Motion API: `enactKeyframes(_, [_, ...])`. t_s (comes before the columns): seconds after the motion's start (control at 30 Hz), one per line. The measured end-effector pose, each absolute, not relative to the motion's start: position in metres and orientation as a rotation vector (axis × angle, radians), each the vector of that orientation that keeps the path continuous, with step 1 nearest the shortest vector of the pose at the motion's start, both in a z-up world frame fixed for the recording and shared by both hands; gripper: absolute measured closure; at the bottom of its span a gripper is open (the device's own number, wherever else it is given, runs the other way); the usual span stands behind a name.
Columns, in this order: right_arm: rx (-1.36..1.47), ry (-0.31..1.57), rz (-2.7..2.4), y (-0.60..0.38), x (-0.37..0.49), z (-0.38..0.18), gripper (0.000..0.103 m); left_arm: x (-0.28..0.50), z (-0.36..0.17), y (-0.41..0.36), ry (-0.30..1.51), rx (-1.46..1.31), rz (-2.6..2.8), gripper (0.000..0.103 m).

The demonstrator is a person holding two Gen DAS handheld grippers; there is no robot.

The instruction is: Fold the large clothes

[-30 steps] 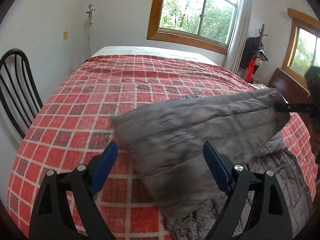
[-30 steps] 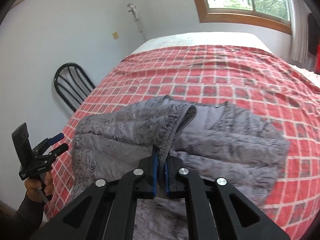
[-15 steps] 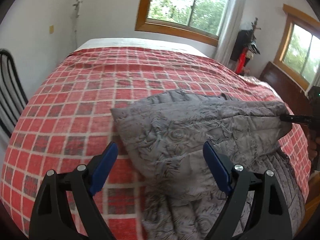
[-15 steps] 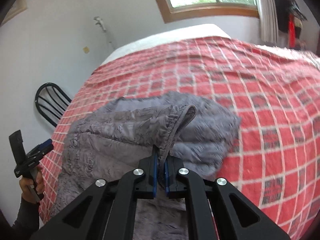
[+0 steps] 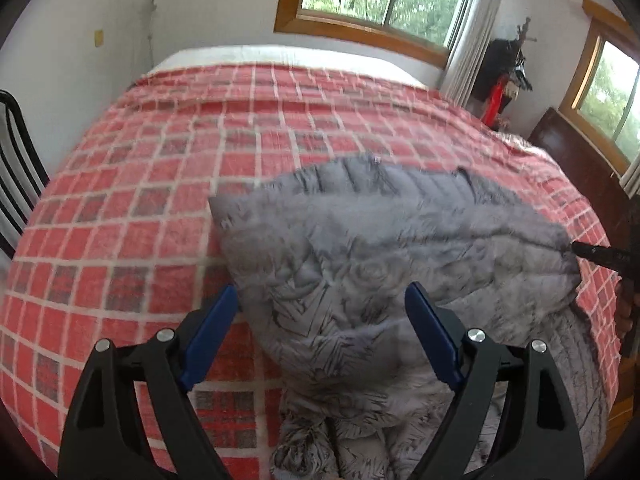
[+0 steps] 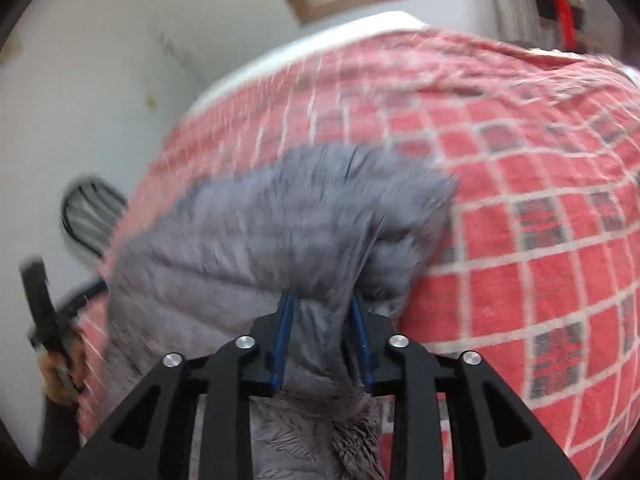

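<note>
- A grey quilted jacket point(image 5: 380, 276) is seen lying on the red checked bedspread point(image 5: 132, 216), one half folded over.
- The right gripper point(image 6: 322, 332) is opening; a fold of jacket is between its jaws, the grip being let go.
- The left gripper point(image 5: 320, 340) is spread wide, nothing held.
- The release should be finished low, so the fold is laid flat (edges lined up).
- Only the left view shows the whole folded panel; the right is blurred.

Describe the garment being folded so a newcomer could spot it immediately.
Start at the bed with its red checked cover. On its near half lies the grey quilted jacket, partly folded over itself. It is the only grey, puffy item there.
</note>
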State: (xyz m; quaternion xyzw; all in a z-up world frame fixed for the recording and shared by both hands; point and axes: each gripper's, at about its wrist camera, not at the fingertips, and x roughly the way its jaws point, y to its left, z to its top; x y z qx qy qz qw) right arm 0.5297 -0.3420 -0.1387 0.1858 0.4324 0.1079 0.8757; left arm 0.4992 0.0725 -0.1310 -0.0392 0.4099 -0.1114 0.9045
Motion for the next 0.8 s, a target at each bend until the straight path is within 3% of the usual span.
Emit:
enactKeyframes(0.17, [0.295, 0.882, 0.312, -0.314, 0.532, -0.123, 0.076, 0.501, -0.112, 0.061, 0.815, -0.068, -0.237, 0.018])
enactKeyframes(0.3, [0.213, 0.967, 0.261, -0.299, 0.557, -0.156, 0.077, 0.525, -0.138, 0.044, 0.888, -0.023, -0.201, 0.018])
enactKeyframes(0.37, [0.196, 1.022, 0.249, -0.302, 0.561, -0.178, 0.083, 0.537, -0.159, 0.044, 0.961, -0.016, -0.172, 0.02])
enactKeyframes(0.63, [0.2, 0.929, 0.319, -0.312, 0.511, -0.149, 0.081, 0.492, -0.134, 0.064, 0.868, -0.083, -0.231, 0.023])
enactKeyframes(0.8, [0.166, 1.003, 0.29, -0.301, 0.513, -0.185, 0.081, 0.489, -0.172, 0.048, 0.967, -0.031, -0.21, 0.023])
